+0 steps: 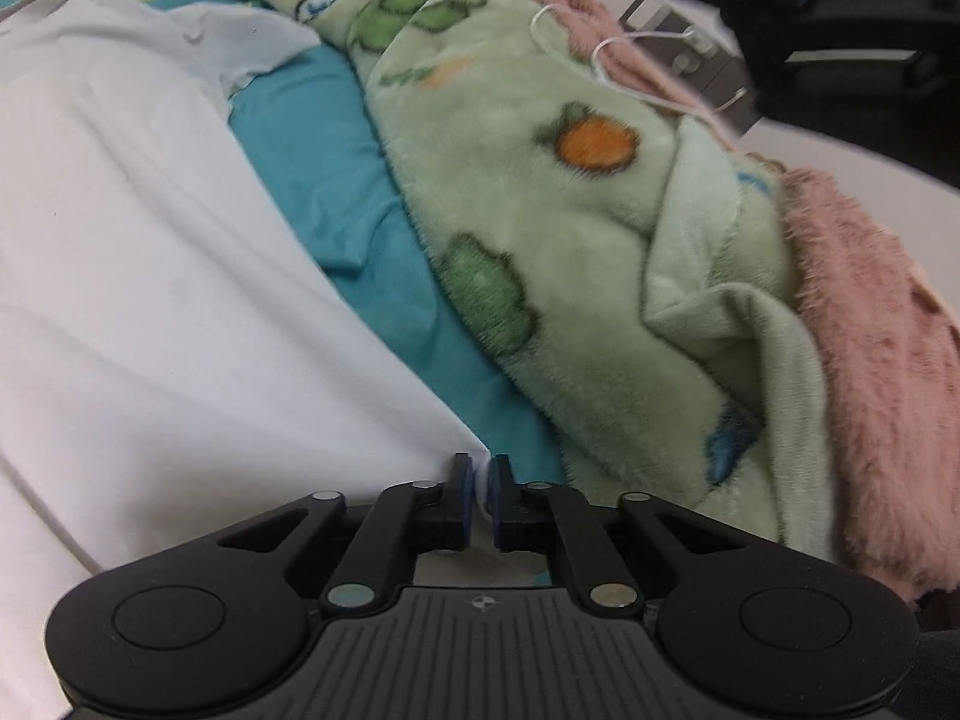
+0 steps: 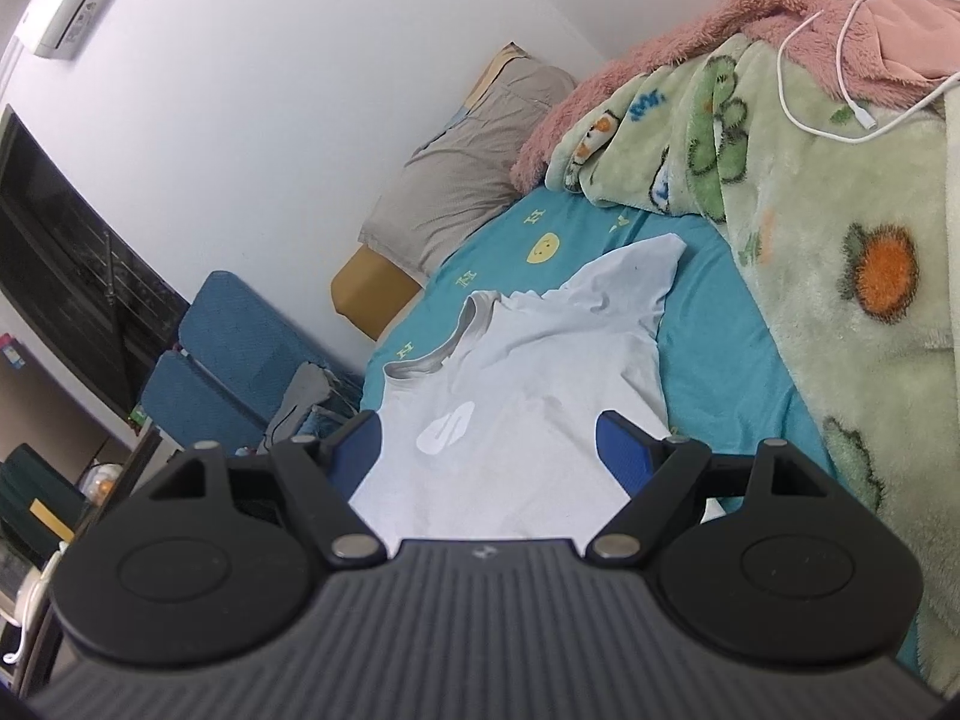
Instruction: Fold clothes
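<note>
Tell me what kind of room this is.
Most likely a bedroom in a home. A white T-shirt lies on a bed with a teal sheet, a grey pillow at its head, a green fleece blanket heaped alongside, and an air conditioner on the wall.

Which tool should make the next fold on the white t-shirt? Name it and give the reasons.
Left. The left tool is already shut on the white t-shirt at its corner, ready to lift. The right tool hangs open above it, gripping nothing.

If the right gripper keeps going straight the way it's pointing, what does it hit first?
Most likely the white T-shirt spread on the teal bedsheet; the open right gripper points at its chest area, though depth is unclear.
</note>
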`<state>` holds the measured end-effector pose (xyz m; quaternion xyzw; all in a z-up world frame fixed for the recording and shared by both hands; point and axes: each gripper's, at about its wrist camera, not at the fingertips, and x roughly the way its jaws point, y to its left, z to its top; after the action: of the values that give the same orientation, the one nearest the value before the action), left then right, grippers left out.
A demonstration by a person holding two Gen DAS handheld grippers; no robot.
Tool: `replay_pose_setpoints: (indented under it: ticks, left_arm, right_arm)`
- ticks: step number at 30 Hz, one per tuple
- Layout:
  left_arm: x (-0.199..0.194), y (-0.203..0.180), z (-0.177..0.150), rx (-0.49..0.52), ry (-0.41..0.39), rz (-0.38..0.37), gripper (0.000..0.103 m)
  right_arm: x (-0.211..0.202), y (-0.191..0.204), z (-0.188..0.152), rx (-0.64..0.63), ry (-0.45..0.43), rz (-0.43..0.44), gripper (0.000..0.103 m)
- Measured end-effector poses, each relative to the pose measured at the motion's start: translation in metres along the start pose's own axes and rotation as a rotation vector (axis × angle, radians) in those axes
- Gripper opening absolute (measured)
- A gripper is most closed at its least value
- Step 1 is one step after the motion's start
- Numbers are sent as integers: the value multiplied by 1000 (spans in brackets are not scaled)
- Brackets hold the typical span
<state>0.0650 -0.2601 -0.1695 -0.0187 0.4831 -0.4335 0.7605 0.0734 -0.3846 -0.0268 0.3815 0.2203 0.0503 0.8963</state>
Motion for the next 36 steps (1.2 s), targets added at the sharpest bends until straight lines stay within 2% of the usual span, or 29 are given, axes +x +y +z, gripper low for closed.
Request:
replay_pose_setpoints:
  ticks: [1,2,3,5,8,9,14,19,22,30,36]
  left_arm:
    - [-1,0,-1,5,3,9,14]
    - [-4,1,-1,11,1,18,26]
    - [-9,1,-1,20,0,25,42]
    - [-20,1,1,46,-13,62,60]
    - [-42,0,3,96,-45,146,80]
    - [-49,1,3,113,-60,180,83]
    - [-85,16,0,137,-95,315,83]
    - [-119,45,-4,50,-119,384,84]
    - [-138,63,-9,-5,-160,420,84]
    - [-170,95,-24,-127,-289,558,85]
    - [-182,105,-22,-200,-342,594,91]
  right_arm:
    - [0,-1,0,-1,-3,4,82]
    - [0,-1,1,1,-7,9,82]
    - [-1,-2,2,5,-12,17,82]
    - [-2,-3,4,12,-23,31,82]
    - [-5,-3,6,18,-41,65,82]
    - [-7,-2,7,18,-49,80,82]
    - [-12,3,7,2,-74,141,82]
    - [-14,10,5,-23,-84,152,82]
    - [-13,12,4,-23,-82,158,82]
    - [8,12,1,-6,-71,95,82]
    - [37,10,2,-15,-38,33,82]
